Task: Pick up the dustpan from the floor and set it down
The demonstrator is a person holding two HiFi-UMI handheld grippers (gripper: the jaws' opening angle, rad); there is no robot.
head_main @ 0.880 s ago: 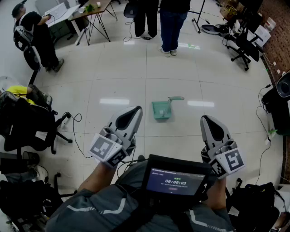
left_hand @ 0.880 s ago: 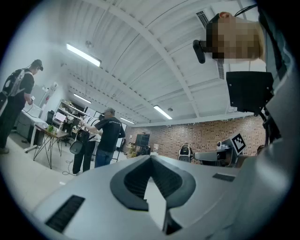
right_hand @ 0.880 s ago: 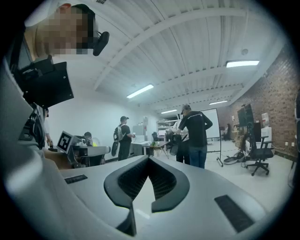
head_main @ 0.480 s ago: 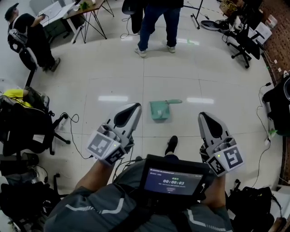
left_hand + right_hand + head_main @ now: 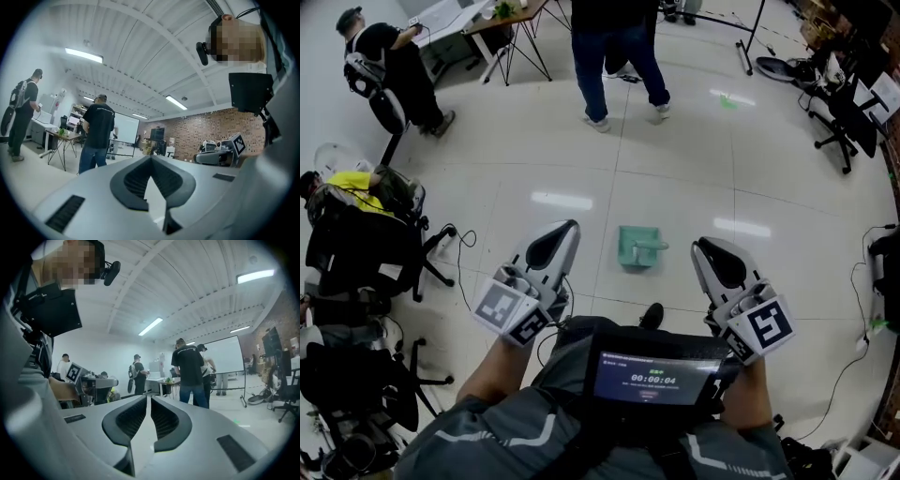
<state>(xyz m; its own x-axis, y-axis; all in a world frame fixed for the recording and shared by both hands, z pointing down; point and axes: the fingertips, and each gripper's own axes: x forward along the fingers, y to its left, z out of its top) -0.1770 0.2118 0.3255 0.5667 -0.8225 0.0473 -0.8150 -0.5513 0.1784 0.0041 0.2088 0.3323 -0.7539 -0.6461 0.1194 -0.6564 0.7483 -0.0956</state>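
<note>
Two claws empty, one dustpan on the floor
The left gripper (image 5: pixel 570 226) had its jaws together on nothing; the right gripper (image 5: pixel 702 245) was closed to a thin slit, also empty. Only the head view showed the single green plastic dustpan (image 5: pixel 637 247), lying on the pale tiled floor (image 5: pixel 769 187) ahead, between both claws and touching neither. The gripper views showed standing people (image 5: pixel 190 373) and ceiling.

I run a pair of pale grey, shell-shaped tools that taper to a point: the left tool (image 5: pixel 565 228) and the right tool (image 5: pixel 705 246). Each has dark ribbed pads and a white marker cube (image 5: pixel 508 309) with black squares at its near end. I wear grey clothing (image 5: pixel 469 441) with pale stripes, a black screen (image 5: pixel 652 375) on the chest and a black shoe (image 5: pixel 652 316).
</note>
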